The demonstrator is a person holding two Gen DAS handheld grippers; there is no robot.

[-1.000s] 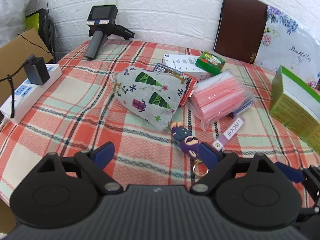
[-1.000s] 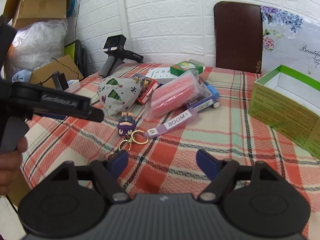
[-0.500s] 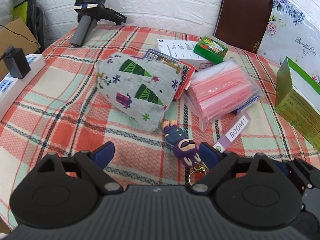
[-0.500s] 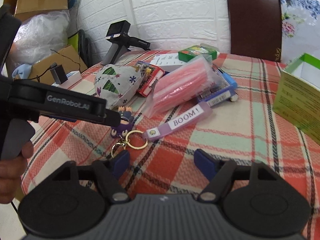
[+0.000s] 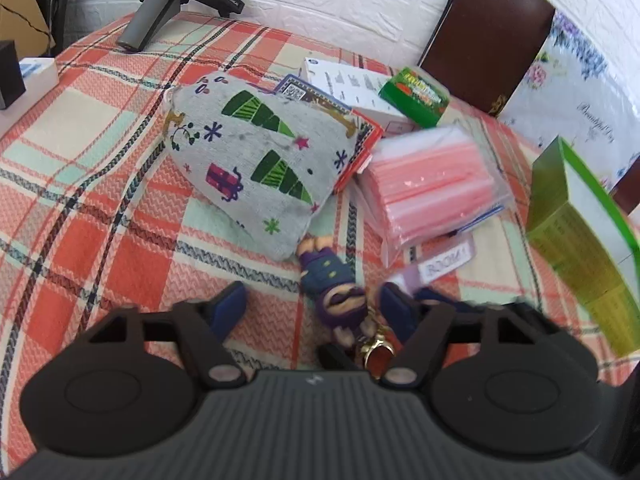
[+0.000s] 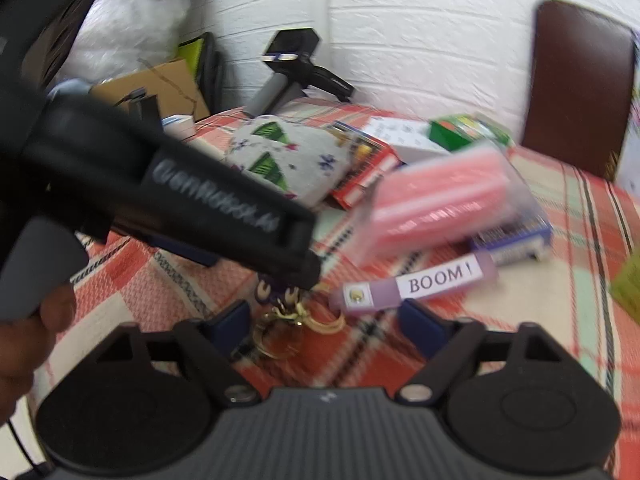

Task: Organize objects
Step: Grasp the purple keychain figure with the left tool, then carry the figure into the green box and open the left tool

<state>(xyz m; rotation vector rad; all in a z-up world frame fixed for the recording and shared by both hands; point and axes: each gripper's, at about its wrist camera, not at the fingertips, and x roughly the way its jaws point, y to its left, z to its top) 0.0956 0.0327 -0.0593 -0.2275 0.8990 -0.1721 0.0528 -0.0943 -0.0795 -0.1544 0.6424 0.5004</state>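
On my left wrist view, far left on the plaid tablecloth [image 5: 100, 184], there's the white power strip [image 5: 28, 80], and behind it the black handheld device [image 5: 160, 12] lying by the wall. Next comes the grey Christmas-tree pouch [image 5: 256, 160], resting on a red-edged card pack [image 5: 360, 136]. My left gripper [image 5: 312, 308] has its blue fingers spread wide, and the purple figure keychain [image 5: 332, 288] lies between them, touching neither that I can see. Right of that, the pink bag stack [image 5: 432, 184], the green small box [image 5: 414, 96] on a white box [image 5: 348, 88], then the big green box [image 5: 580, 232] at the edge.

Over to my right wrist view: the left tool's black body crosses the frame. My right gripper [image 6: 324, 324] is open too, straddling the gold key rings [image 6: 296, 320], with the lilac "BOOM!" tag [image 6: 420, 284] just ahead.
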